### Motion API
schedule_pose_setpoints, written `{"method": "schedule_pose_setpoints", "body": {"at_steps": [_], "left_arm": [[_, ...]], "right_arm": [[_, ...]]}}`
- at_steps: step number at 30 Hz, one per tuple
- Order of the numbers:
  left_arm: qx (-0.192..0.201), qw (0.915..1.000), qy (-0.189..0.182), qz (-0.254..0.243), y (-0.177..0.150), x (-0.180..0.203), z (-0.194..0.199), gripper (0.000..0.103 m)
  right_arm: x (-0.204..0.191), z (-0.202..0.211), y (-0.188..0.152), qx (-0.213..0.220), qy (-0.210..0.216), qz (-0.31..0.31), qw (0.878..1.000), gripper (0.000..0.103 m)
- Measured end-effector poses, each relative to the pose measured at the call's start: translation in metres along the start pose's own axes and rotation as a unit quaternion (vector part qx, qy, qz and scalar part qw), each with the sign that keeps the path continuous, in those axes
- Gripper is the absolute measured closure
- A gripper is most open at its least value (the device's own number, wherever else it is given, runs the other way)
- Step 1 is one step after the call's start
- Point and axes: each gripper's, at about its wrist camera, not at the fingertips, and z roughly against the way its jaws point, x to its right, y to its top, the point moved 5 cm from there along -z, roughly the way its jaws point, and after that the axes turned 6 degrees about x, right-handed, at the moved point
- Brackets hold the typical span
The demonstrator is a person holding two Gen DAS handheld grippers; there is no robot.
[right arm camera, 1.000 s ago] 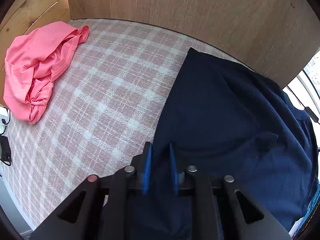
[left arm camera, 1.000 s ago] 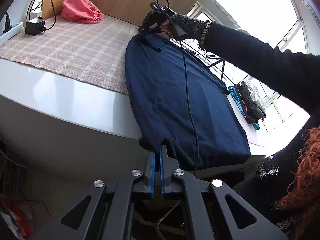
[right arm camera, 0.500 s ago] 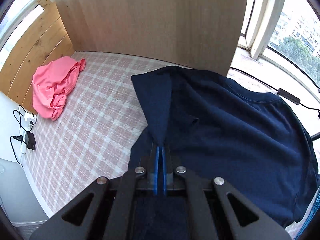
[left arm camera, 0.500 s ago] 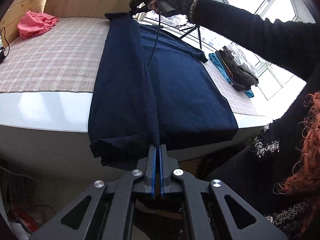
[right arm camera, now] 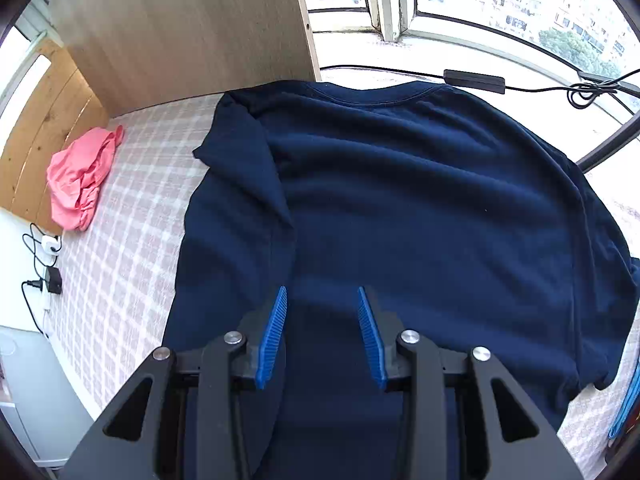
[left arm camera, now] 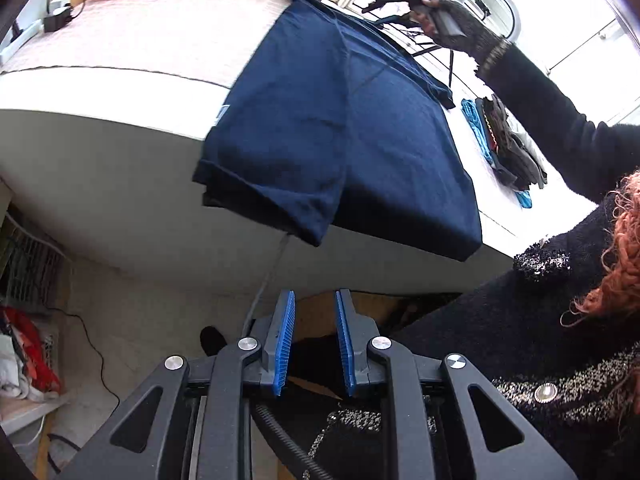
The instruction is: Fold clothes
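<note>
Left claw: your left gripper (left arm camera: pixel 314 342) has its jaws opening with nothing between the blue ribbed pads; it hangs below and in front of the table edge (left arm camera: pixel 100 120).
Right claw: your right gripper (right arm camera: pixel 322 336) has its jaws opening too, pads clear of the cloth, poised above the navy shirt (right arm camera: pixel 420 208).
Shirt: it lies flat ahead of both claws, the left side folded inward as a long strip, and its hem droops over the table's near rim.
Edges and room: left of the right claw there is bare checked tablecloth (right arm camera: pixel 120 240); a wooden panel (right arm camera: pixel 180 28) stands beyond the collar.
Textures: the shirt is soft, matte knit with shallow ripples; the pink garment (right arm camera: pixel 80 180) is crumpled far left.
Change: half a second ago both claws pinched the shirt's edge and held it raised; now the fold is laid down and released.
</note>
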Motion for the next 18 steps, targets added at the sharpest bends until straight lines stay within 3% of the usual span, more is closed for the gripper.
{"method": "schedule_pose_setpoints", "body": {"at_steps": [3,5,9,11,15,18], "left_arm": [[0.01,0.9996,-0.005,0.026,-0.001,-0.017,0.019,0.084],[0.005,0.9999,0.007,0.014,-0.003,-0.025,0.02,0.081],[-0.057,0.9979,-0.015,-0.026,-0.017,-0.018,-0.014,0.081],[-0.07,0.9959,-0.028,-0.05,-0.02,-0.016,-0.025,0.081],[-0.052,0.9956,-0.066,-0.041,-0.006,-0.046,-0.029,0.081],[-0.037,0.9963,-0.064,-0.045,0.007,-0.075,-0.035,0.081]], "right_arm": [[0.002,0.042,-0.023,0.004,0.064,-0.017,0.998,0.066],[0.001,0.066,-0.041,0.0,0.094,-0.013,0.996,0.066],[-0.008,0.108,-0.086,0.013,0.061,0.049,0.997,0.066],[-0.015,0.132,-0.115,0.019,0.09,0.061,0.994,0.066],[-0.079,0.15,-0.201,0.004,0.147,0.133,0.98,0.066],[-0.155,0.128,-0.276,-0.032,0.174,0.191,0.965,0.066]]}}
